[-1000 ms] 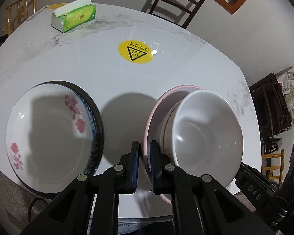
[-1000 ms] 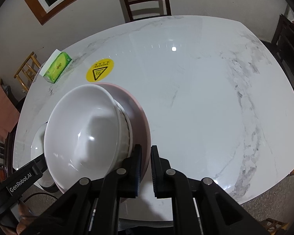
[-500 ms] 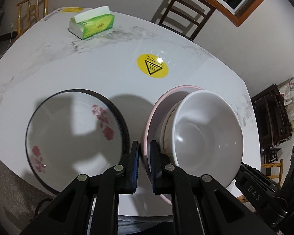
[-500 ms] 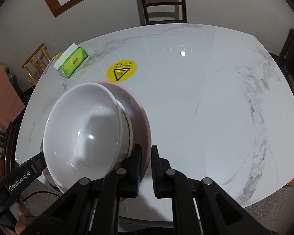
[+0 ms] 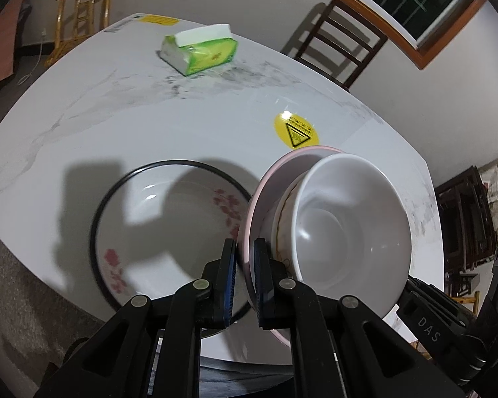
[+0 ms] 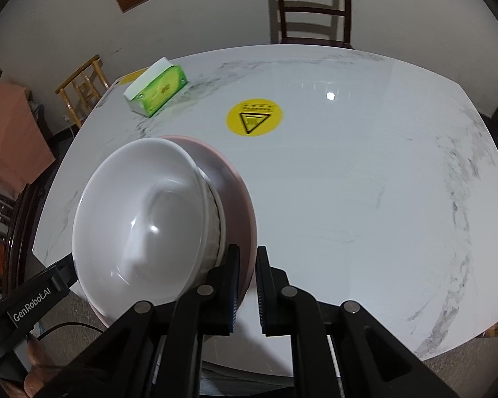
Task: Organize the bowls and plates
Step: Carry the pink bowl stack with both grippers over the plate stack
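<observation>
Flowered bowl (image 5: 169, 229) farther right now, both tools (image 5: 244, 278) (image 6: 247, 285) clamped on tilted pink plate (image 5: 249, 232).

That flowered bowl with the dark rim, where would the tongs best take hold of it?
By the thin dark rim, I'd judge. The flowered bowl sits upright and wide open on the table, so one finger could go inside and one outside the wall. Its left and far edges look freest; the held pink plate crowds its right side.

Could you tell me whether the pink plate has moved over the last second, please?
Yes. In the left wrist view the pink plate now overlaps the flowered bowl's rim; earlier a gap of table separated them.
</observation>
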`<state>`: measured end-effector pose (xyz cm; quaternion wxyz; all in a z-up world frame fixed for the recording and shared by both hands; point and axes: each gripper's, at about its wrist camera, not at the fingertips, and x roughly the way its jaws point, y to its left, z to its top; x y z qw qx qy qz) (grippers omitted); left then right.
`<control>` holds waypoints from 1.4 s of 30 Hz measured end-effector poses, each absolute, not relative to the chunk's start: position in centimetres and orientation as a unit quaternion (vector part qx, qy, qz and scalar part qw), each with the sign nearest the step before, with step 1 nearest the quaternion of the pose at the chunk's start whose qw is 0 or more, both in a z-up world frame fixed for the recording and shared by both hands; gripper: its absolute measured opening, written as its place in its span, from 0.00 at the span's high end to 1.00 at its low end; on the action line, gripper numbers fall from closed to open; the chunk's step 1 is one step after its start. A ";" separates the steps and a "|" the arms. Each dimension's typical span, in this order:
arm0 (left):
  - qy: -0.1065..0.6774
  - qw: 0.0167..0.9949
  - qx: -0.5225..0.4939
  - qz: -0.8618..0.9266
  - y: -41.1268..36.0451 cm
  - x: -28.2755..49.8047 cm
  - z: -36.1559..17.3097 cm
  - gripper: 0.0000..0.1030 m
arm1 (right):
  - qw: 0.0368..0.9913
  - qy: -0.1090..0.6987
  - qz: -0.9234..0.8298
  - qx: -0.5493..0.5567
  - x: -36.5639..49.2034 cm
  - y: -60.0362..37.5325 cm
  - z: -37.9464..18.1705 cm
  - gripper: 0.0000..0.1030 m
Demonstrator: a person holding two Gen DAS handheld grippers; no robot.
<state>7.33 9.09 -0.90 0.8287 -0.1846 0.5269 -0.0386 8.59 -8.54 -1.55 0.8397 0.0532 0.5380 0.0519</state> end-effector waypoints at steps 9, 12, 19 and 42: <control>0.521 0.830 -0.197 -0.012 12.8 6.6 -0.9 0.94 | 0.835 0.542 0.078 0.042 8.7 -4.9 -1.8 0.91; 0.520 0.831 -0.200 -0.005 13.8 6.3 -1.0 0.94 | 0.834 0.544 0.085 0.036 8.8 -3.9 -1.8 0.91; 0.522 0.827 -0.208 0.011 15.7 5.6 -1.4 0.94 | 0.828 0.552 0.099 0.027 8.8 -1.9 -2.4 0.91; 0.539 0.813 -0.218 0.028 19.2 5.9 -3.5 0.94 | 0.810 0.577 0.106 0.015 10.0 1.6 -4.6 0.91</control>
